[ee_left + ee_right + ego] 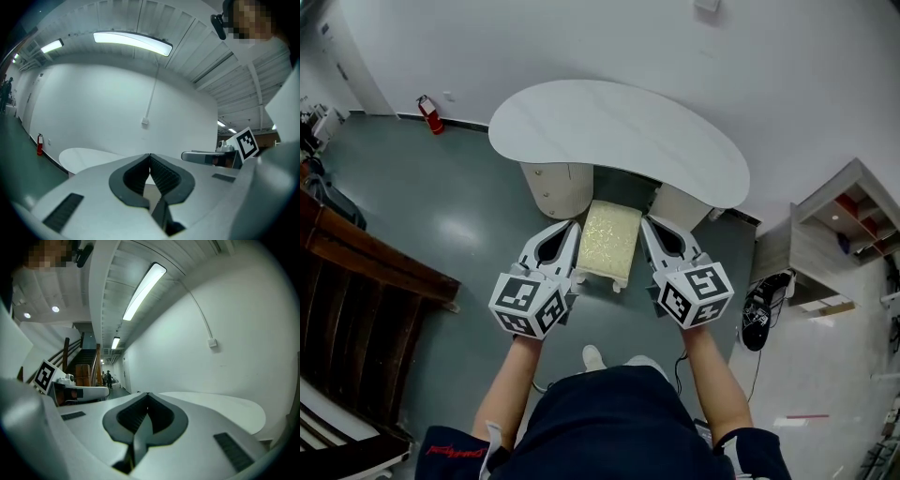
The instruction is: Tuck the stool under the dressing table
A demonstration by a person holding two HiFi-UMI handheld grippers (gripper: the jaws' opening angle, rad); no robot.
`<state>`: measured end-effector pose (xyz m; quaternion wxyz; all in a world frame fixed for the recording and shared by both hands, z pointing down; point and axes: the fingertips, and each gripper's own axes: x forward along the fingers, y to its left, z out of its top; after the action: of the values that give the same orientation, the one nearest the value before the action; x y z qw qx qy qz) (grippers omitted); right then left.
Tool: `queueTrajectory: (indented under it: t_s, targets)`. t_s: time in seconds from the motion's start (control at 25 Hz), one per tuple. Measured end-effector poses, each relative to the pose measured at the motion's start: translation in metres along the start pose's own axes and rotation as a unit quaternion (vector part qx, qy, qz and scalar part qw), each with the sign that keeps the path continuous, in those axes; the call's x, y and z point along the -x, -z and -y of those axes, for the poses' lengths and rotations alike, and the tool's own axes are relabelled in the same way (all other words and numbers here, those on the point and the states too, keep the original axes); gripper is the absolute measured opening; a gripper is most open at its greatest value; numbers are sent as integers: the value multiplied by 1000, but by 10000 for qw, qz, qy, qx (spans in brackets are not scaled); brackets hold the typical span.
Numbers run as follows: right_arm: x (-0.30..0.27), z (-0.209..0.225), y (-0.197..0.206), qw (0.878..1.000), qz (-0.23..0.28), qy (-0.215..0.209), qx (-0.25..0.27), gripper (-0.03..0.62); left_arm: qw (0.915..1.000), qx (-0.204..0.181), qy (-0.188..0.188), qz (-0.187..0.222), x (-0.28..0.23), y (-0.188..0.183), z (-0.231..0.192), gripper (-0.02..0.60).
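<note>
A person stands over a cream-cushioned stool [609,239] with its far end at the opening between the two pedestals of a white, kidney-shaped dressing table [619,131] and its near end out on the grey floor [459,234]. The left gripper [574,225] and right gripper [645,223] lie close along the stool's two sides. Both pairs of jaws are closed tip to tip, with nothing between them.
</note>
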<state>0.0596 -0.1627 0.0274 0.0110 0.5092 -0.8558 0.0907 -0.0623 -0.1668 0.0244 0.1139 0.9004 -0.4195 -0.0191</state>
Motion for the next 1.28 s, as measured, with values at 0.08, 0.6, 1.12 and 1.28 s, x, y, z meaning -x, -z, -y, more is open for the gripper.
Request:
queueTrajectory:
  t_s: [0.08,0.6,1.12,1.28]
  targets:
    - [-4,-1,6,10000,-45,28,-35,14,10000,57,1,-15,-1,4,-6,15]
    - [-23,-3,24,9995,-255,-96,-160,14,9997,123,-10,-193,-9,19,-17,15]
    - [-51,29,31,9984,-479,-270,-111,14,9990,246,-187,-323,-41,46,-36,15]
    - [-65,38,38,9975,-611,-347,-68,14,9988,339,-192,-293,-47,56,-46,15]
